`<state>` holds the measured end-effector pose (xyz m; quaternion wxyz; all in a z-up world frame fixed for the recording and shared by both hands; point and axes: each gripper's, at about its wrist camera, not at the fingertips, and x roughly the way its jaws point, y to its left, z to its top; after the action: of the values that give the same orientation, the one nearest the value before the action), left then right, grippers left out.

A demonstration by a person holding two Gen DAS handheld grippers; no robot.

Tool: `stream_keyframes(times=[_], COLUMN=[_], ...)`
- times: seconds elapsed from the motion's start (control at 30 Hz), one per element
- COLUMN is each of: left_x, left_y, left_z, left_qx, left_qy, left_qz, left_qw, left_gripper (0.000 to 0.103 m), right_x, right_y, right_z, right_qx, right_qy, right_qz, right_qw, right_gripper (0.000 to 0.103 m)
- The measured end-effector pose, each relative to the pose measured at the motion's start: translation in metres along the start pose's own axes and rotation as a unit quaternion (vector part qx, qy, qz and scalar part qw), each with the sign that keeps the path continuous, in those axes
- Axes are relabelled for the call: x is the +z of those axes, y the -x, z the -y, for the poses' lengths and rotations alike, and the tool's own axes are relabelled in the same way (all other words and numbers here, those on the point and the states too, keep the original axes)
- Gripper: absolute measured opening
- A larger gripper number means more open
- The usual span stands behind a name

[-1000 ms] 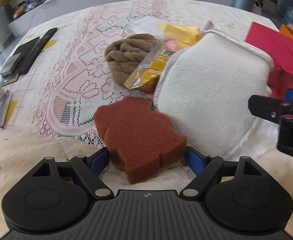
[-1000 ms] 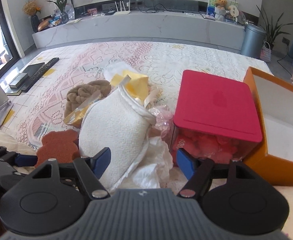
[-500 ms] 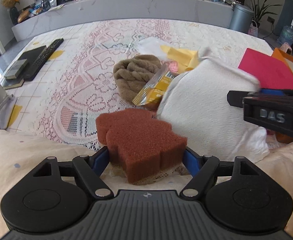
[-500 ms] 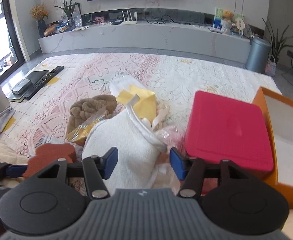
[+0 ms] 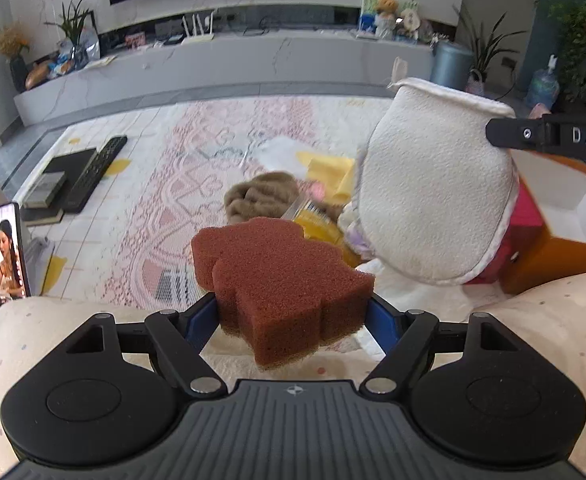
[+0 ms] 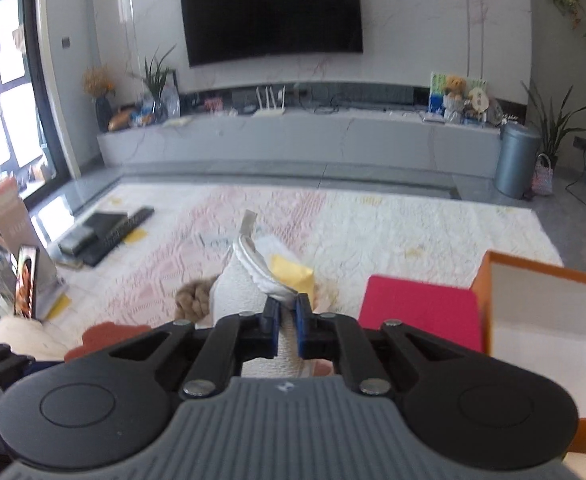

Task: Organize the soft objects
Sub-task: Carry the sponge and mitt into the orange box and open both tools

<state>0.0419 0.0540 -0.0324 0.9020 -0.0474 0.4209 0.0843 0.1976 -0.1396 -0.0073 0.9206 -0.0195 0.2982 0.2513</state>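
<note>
Left wrist view showed the left gripper (image 5: 293, 316) clamping the brown sponge (image 5: 281, 280) aloft while the right gripper (image 6: 288, 330) pinched the white mitt (image 5: 433, 184), both seemingly bound next for the orange box (image 6: 541, 320).

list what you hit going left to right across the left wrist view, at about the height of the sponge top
phone → brown sponge held in the left tongs → white mitt → orange box
</note>
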Motion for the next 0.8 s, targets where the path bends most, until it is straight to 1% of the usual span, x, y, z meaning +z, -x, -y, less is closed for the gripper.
stream_keyframes(times=[0.2,0.27,0.37,0.43,0.5,0.57,0.67,0.77,0.8], left_x=[0.012,0.019,0.032,0.042,0.051,0.061,0.079,0.094,0.099], left_y=[0.030,0.036,0.041,0.043,0.044,0.040,0.025,0.005,-0.004], left_z=[0.023,0.036,0.057,0.075,0.094,0.114,0.142,0.172,0.180], left_qx=[-0.047,-0.062,-0.097,-0.119,-0.142,-0.170,-0.211,-0.231,-0.235], left_qy=[-0.025,-0.042,-0.065,-0.087,-0.113,-0.140,-0.167,-0.202,-0.207], left_qz=[0.043,0.058,0.079,0.096,0.113,0.122,0.118,0.116,0.111], left_qw=[0.9977,0.9955,0.9901,0.9844,0.9768,0.9678,0.9557,0.9447,0.9430], left_gripper=[0.089,0.089,0.089,0.089,0.089,0.089,0.089,0.089,0.089], right_x=[0.015,0.018,0.021,0.022,0.023,0.023,0.024,0.026,0.027], right_y=[0.049,0.064,0.081,0.089,0.096,0.101,0.103,0.101,0.098], right_z=[0.022,0.031,0.049,0.063,0.080,0.097,0.121,0.141,0.148], right_qx=[-0.037,-0.055,-0.086,-0.109,-0.129,-0.153,-0.191,-0.221,-0.229], right_qy=[-0.014,-0.015,-0.017,-0.024,-0.036,-0.047,-0.059,-0.070,-0.074], right_qz=[0.050,0.063,0.077,0.081,0.083,0.084,0.087,0.091,0.092], right_qw=[0.998,0.996,0.993,0.990,0.988,0.983,0.976,0.969,0.966], right_gripper=[0.006,0.006,0.006,0.006,0.006,0.006,0.006,0.006,0.006])
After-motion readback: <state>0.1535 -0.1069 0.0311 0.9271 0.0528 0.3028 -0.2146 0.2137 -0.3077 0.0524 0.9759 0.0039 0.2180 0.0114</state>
